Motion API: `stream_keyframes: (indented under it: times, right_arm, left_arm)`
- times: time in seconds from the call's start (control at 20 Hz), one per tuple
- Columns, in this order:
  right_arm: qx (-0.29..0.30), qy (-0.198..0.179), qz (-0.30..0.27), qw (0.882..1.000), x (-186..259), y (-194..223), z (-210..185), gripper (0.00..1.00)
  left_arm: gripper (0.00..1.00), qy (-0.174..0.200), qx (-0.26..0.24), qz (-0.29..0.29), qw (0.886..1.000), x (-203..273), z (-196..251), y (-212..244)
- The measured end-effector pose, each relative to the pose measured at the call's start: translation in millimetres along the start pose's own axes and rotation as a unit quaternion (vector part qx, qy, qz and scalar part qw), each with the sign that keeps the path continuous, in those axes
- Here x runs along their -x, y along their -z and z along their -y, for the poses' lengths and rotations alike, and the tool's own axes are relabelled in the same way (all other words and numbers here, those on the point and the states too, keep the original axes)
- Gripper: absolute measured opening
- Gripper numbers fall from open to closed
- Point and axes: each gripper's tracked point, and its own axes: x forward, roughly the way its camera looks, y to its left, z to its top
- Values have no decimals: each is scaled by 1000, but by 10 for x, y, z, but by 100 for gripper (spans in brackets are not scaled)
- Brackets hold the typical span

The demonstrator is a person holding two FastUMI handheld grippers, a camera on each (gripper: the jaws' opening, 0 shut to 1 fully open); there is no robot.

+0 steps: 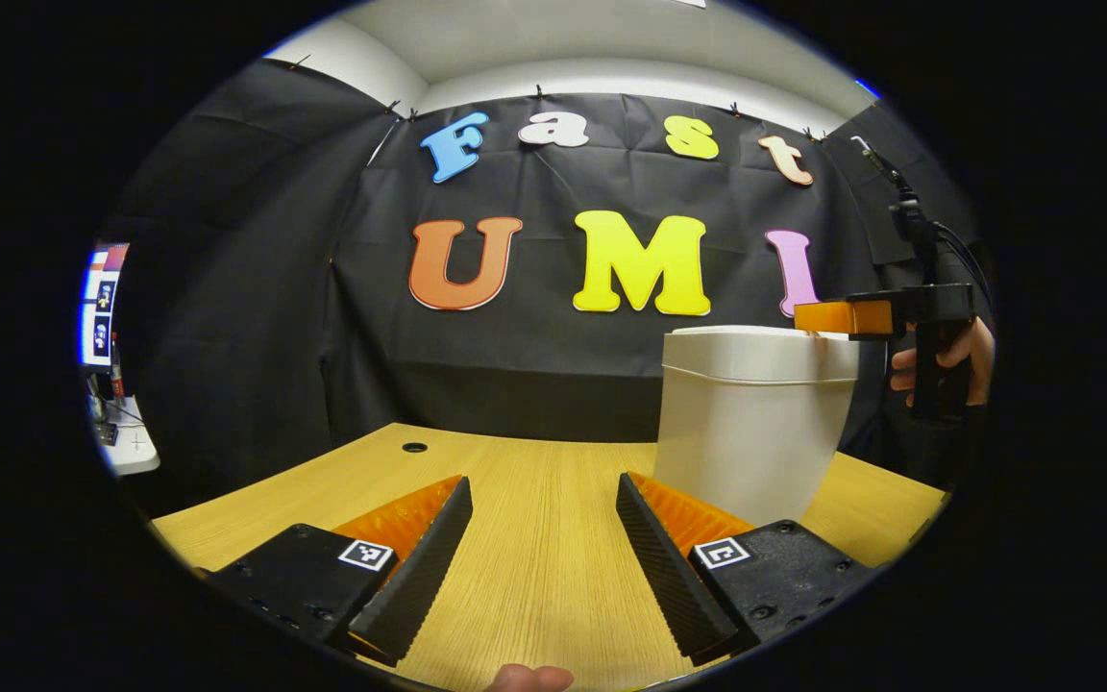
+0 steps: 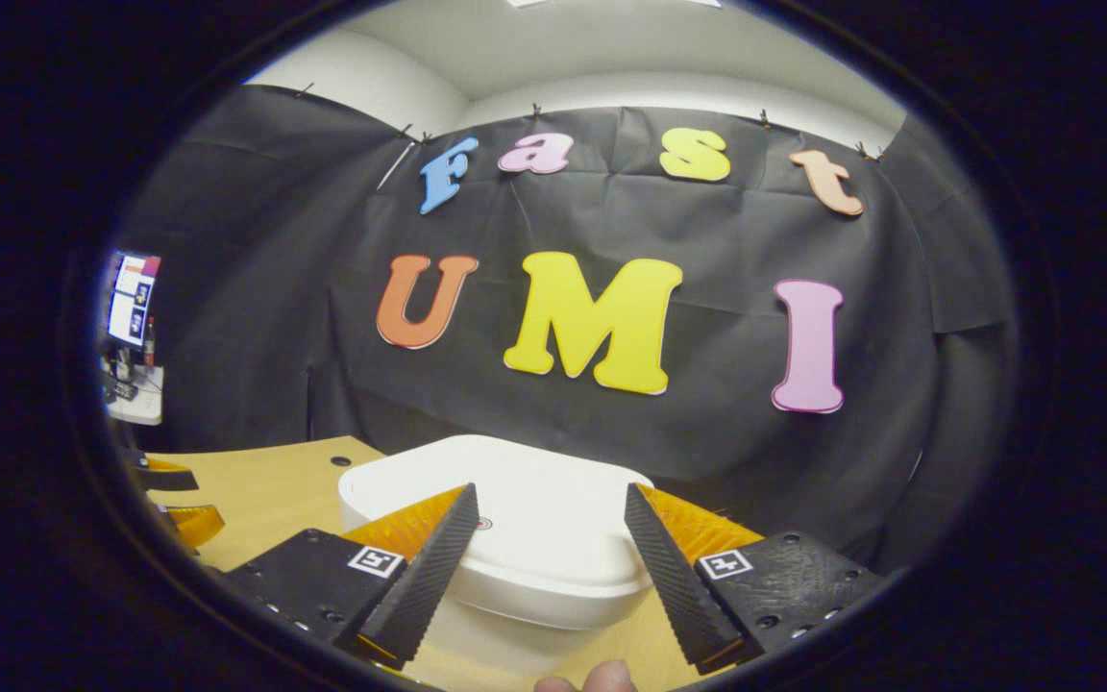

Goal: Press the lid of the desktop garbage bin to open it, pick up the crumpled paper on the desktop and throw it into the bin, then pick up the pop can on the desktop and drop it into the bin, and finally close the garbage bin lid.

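Right hand-held gripper (image 2: 546,514), fingers spread, hovers above closed bin lid (image 2: 525,500); left hand-held gripper (image 1: 544,505) spread over counter (image 1: 534,461).

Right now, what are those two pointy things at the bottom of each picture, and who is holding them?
They are the fingers of two grabbers that a person holds, one in each hand. A small camera rides on each grabber, so each picture looks out along its own fingers. In the left gripper view, the left gripper hangs open over a wooden table, holding nothing. Beside it stands a white bin. The right gripper hangs open above the bin's closed lid. Nothing is held.
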Motion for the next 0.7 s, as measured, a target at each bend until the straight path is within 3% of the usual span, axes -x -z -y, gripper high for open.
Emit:
stream_keyframes:
  times: [0.25, 0.45, 0.7]
  right_arm:
    - [-53, -5, 34, 998, 136, -67, 104, 95]
    - [-77, 37, 62, 994, 291, -109, 336, 97]
    - [-48, 89, 95, 990, 670, 2, 649, 95]
  left_arm:
    - [100, -3, 3, 10, 1000, 17, 144, -130]
    - [97, -4, -9, 22, 1000, -18, 273, -308]
    - [96, 0, -27, 54, 998, 40, 502, -585]
